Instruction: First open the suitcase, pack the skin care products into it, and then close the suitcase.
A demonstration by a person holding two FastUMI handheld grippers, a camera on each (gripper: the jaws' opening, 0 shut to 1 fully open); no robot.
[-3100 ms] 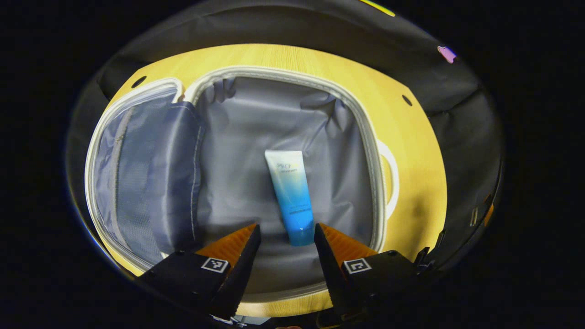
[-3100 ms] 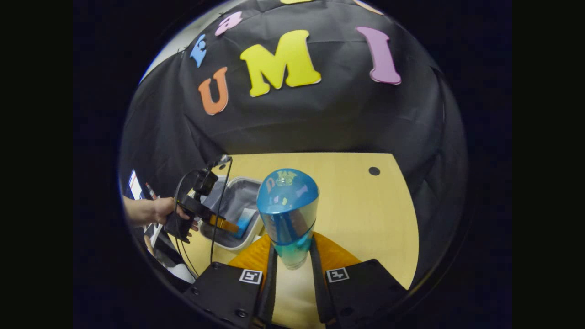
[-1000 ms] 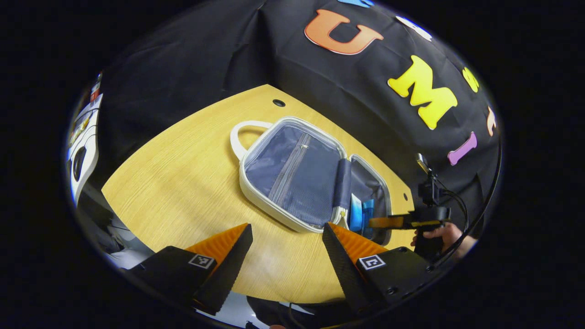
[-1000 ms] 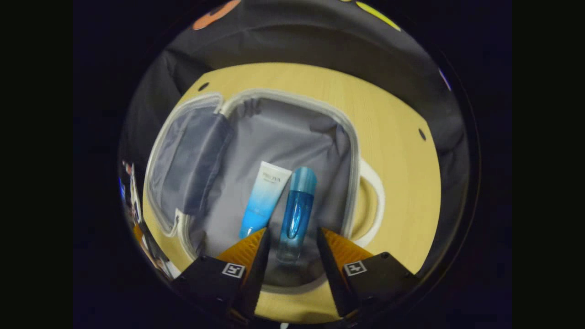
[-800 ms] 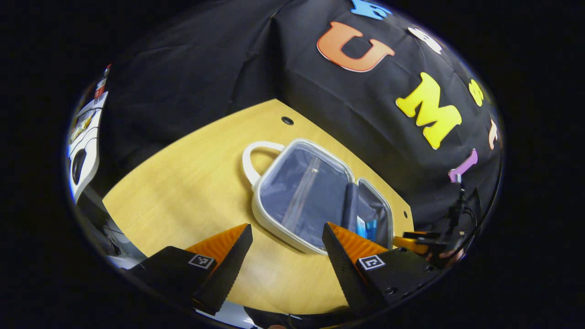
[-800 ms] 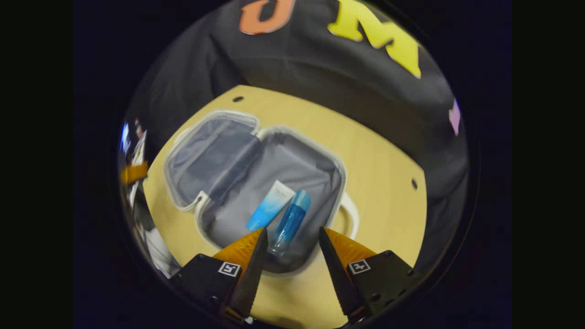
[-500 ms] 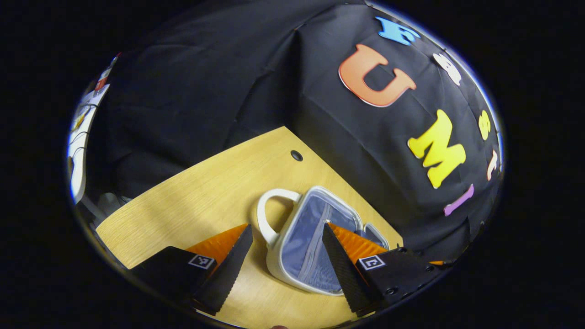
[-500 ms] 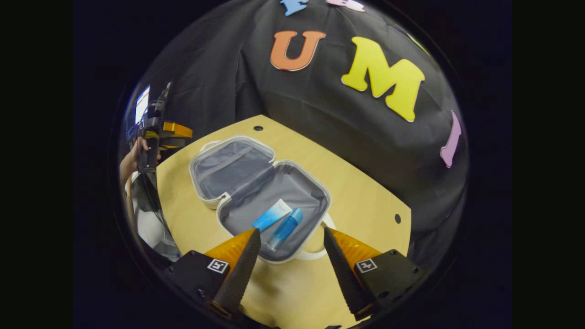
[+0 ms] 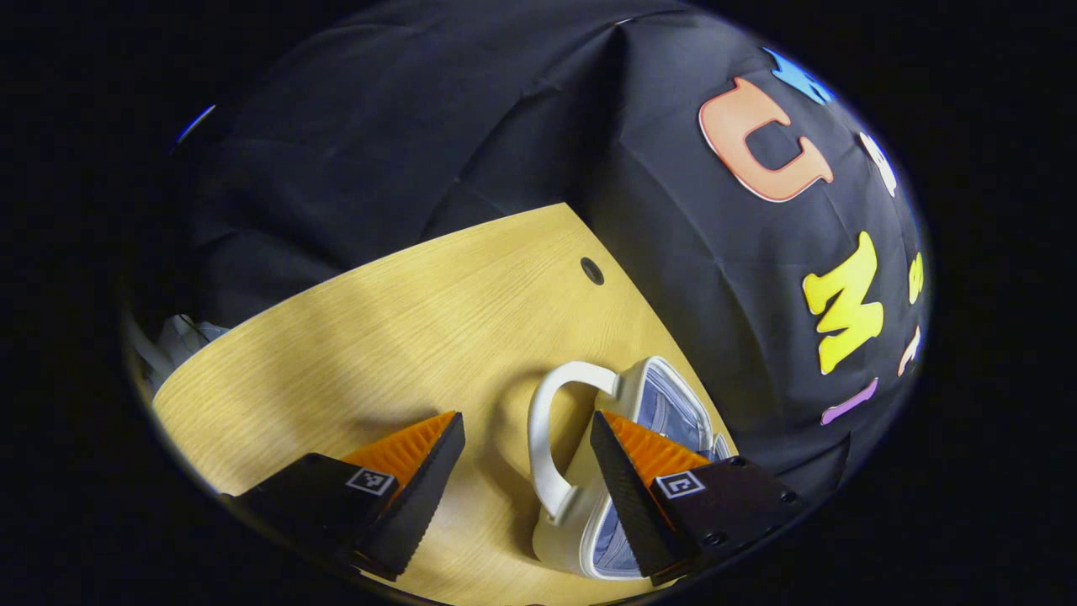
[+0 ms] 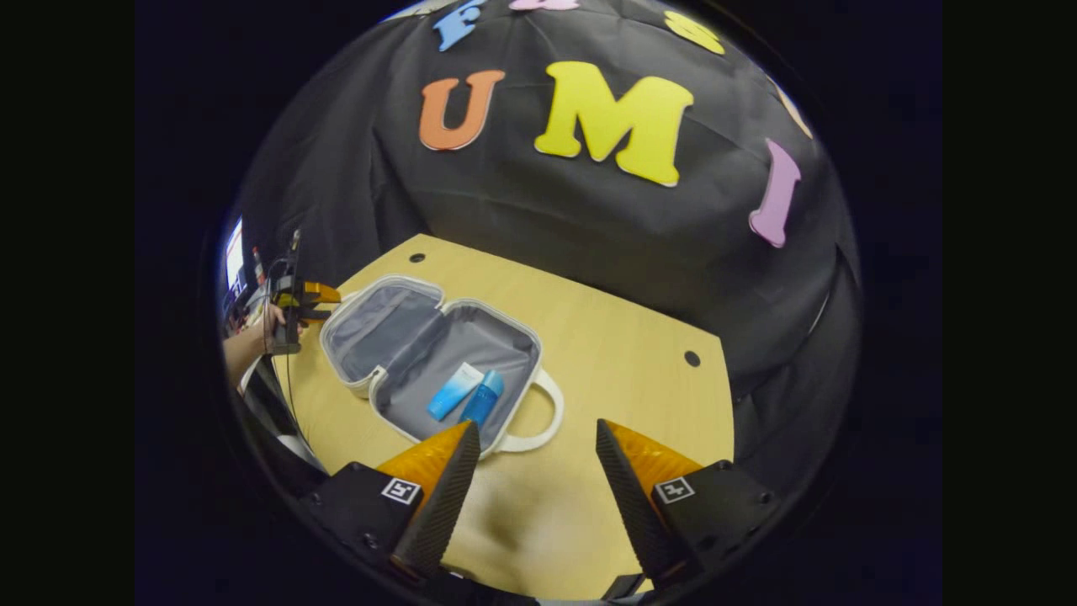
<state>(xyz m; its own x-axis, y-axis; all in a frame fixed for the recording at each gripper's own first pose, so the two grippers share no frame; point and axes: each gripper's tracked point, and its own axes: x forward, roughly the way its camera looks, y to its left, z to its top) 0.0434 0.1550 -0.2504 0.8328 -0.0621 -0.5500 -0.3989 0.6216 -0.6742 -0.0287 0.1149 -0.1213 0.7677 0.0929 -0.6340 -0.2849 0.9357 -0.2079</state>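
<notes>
Left gripper: fingers spread, nothing between them; seen in the left gripper view low at the lid side of the suitcase, with the lid's white handle in the gap between the fingers, not touched as far as I can tell. In the right gripper view it sits beside the lid's outer edge, held by a hand.
Right gripper: fingers apart and empty, over the bare wooden table, near the base handle and well clear of the contents.
Suitcase: lying fully open on the table, lid flat to one side, grey-lined base to the other.
Skin care products: tube and blue bottle lie side by side in the base, touching or nearly so, toward the handle end.
Stage (judgement): packing looks done; closing the lid is what remains. Left gripper appears placed to lift the lid.
Risk 1: lid slips off one finger while being swung over. Likely cause is a smooth curved rim or handle giving little purchase to fingers this far apart.
Risk 2: whole case slides or tips instead of folding, since the base is light and nothing pins it. Right gripper could steady the base.
Risk 3: round bottle rolls toward the hinge or rim if the base is jolted, and gets caught in the seam so the lid will not seat.
Risk 4: loose lining or the lid's pocket flap bunching at the edge. Cannot tell from these views how the zip lies.
</notes>
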